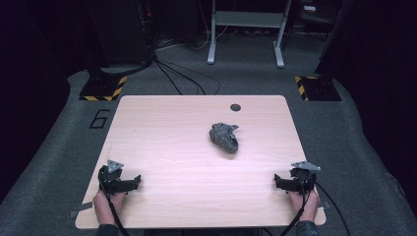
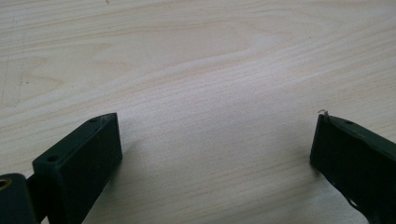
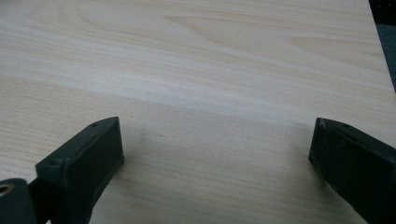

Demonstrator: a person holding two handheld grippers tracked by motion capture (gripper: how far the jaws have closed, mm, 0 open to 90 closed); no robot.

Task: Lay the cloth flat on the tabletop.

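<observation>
A crumpled dark grey bundle, cloth by the look of it (image 1: 224,137), lies right of the middle of the light wooden table (image 1: 167,147). Near the front left corner a hand holds my left gripper (image 1: 136,181), which rests low on the wood. In the left gripper view its black jaws stand wide apart with bare wood between them (image 2: 217,140). By the front right corner another hand holds my right gripper (image 1: 276,180). The right gripper view shows its jaws equally wide over bare wood (image 3: 217,140). Both grippers are well short of the bundle.
A small dark round hole (image 1: 235,107) sits near the table's far edge. Grey carpet surrounds the table, with black cables (image 1: 177,73), yellow-and-black striped stand bases (image 1: 103,90) and a grey metal frame (image 1: 246,29) beyond it.
</observation>
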